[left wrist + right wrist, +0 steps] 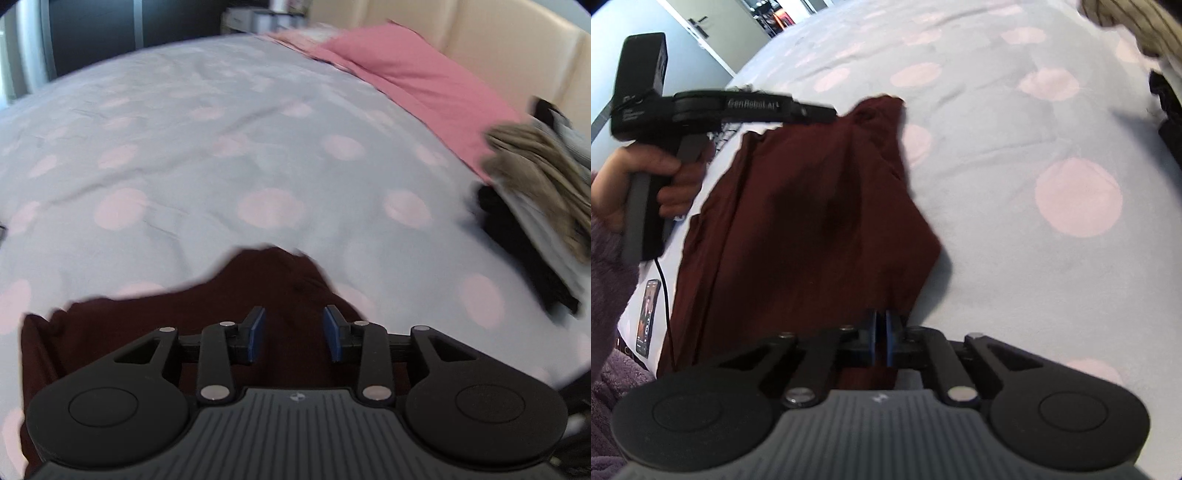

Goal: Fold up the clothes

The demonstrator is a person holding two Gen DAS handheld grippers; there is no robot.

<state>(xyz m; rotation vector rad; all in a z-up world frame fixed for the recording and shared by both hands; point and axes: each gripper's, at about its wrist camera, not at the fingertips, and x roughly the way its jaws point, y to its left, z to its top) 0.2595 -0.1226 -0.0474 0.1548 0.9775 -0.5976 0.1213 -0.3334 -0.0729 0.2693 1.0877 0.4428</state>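
Dark maroon garment (798, 229), rumpled, partly lifted off bed

A bed (221, 129) with a pale blue, pink-dotted cover fills the room; cream padded headboard (461, 33) behind, a grey door (701, 26) beyond.

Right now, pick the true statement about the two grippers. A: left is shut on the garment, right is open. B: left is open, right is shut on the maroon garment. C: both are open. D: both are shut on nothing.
B: the left gripper shows a wide gap between its blue fingers, while the right gripper has its fingers pressed together on the maroon garment.
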